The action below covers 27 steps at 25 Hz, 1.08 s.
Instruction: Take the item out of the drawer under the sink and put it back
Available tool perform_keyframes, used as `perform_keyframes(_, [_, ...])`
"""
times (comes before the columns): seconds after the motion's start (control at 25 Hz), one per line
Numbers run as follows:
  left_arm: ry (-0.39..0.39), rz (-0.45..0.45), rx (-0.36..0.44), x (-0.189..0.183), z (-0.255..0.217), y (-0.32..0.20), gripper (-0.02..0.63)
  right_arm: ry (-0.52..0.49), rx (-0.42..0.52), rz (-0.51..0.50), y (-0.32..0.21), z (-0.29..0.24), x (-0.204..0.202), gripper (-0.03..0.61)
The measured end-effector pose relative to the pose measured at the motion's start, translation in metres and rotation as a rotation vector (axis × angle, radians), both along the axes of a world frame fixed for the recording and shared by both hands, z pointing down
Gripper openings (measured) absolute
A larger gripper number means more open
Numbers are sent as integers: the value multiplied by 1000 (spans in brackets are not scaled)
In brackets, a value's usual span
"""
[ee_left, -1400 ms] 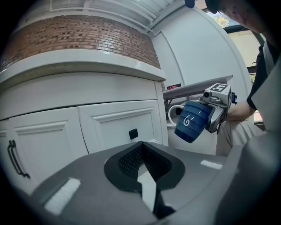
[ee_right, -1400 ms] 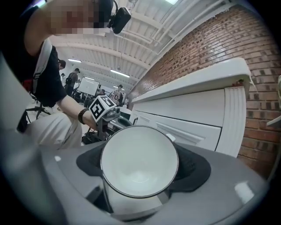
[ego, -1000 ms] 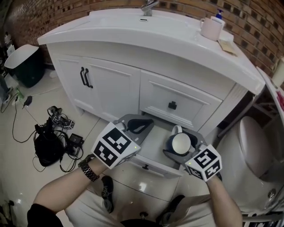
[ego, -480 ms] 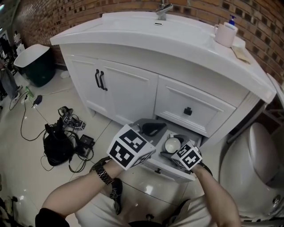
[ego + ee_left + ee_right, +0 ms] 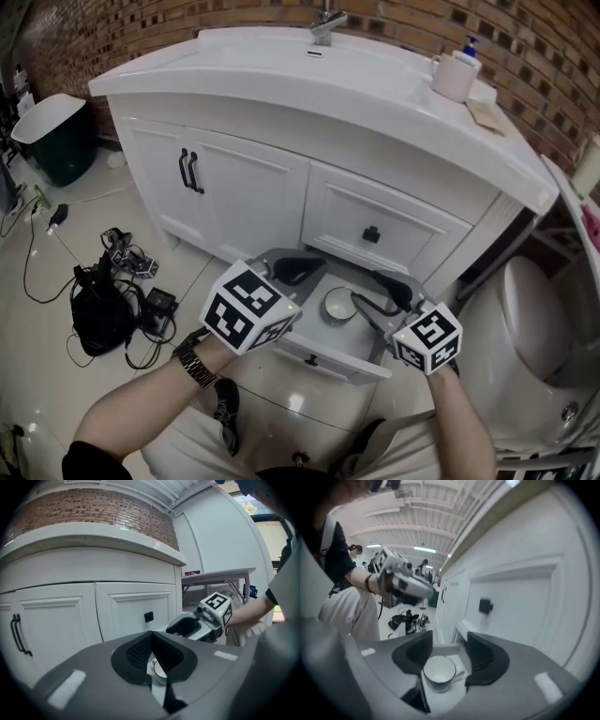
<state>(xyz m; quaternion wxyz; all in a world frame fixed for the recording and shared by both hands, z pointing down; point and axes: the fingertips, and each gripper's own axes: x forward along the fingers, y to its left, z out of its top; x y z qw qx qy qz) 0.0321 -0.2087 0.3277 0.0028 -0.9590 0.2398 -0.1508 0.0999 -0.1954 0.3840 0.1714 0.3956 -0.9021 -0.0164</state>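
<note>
Asker: Cup, where is it in the head view?

Watcher: The white cup stands upright inside the open bottom drawer of the white vanity cabinet. The right gripper is just beside the cup, above the drawer. The left gripper is over the drawer's far left corner, near the cabinet.

Asker: And the left gripper view?

Watcher: There the jaws are pressed together at the tips and they hold nothing. Through the small gap near their root I see a part of the cup, lower down. The right gripper is at the right side. The black knob of the upper drawer is behind.

Asker: The right gripper view?

Watcher: The jaws are apart and they are closing. The cup is seen between them, on the drawer floor, mouth upward. The pads do not press it. Whether the left pad touches its rim, I cannot tell. The left gripper is at the left side.
</note>
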Motion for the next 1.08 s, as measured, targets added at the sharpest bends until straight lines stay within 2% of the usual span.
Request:
perform_keyframes(0.08, [-18,11,16,1,2,1,20,-71,134,11,22,-44,8,70])
perform_keyframes(0.12, [-25,18,23,2,2,2,20,-96,177,15,34,-60,11,2])
perform_keyframes(0.24, [-38,46,50,8,2,7,20,-116,252,43,58,-91,20,2])
perform_keyframes(0.36, [-51,86,99,22,1,14,20,-107,282,87,64,-101,31,1])
perform_keyframes(0.64, [-81,153,156,48,3,30,20,-93,274,144,61,-99,46,1])
perform_keyframes(1.08, [-121,209,189,69,8,48,20,-69,255,128,58,-96,43,2])
